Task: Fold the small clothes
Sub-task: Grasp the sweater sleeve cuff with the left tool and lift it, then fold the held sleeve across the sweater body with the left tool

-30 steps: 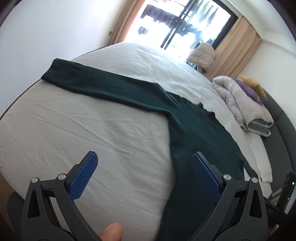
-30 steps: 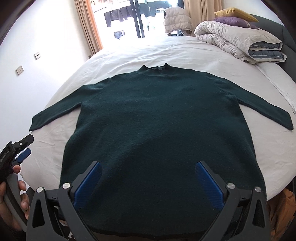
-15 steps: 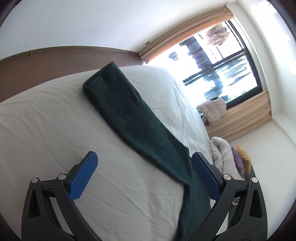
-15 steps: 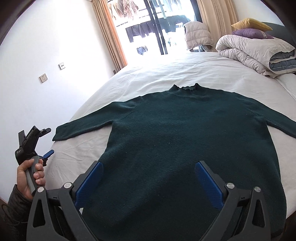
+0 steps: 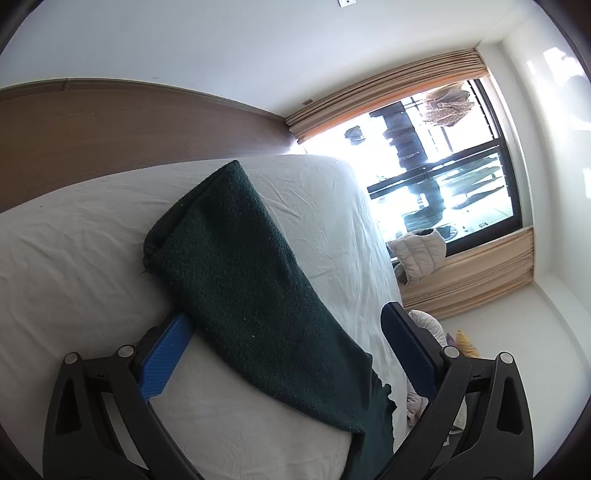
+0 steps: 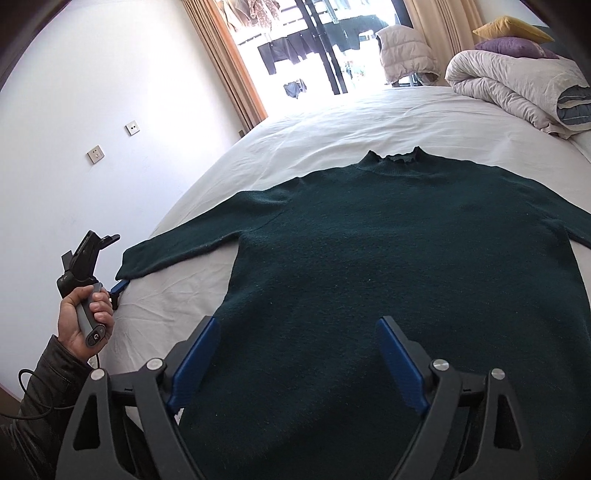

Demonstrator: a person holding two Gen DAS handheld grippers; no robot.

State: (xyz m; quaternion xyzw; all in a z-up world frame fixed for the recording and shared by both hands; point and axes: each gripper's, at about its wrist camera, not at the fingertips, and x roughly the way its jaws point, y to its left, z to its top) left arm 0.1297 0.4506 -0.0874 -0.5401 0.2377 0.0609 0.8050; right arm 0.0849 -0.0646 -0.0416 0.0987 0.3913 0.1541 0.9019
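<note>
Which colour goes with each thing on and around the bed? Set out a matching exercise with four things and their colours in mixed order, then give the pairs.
Things:
1. sweater
2. bed sheet
3. top pillow
4. curtain

Colours:
A. yellow
B. tan
C. dark green
D. white

Pairs: 1-C, 2-D, 3-A, 4-B
</note>
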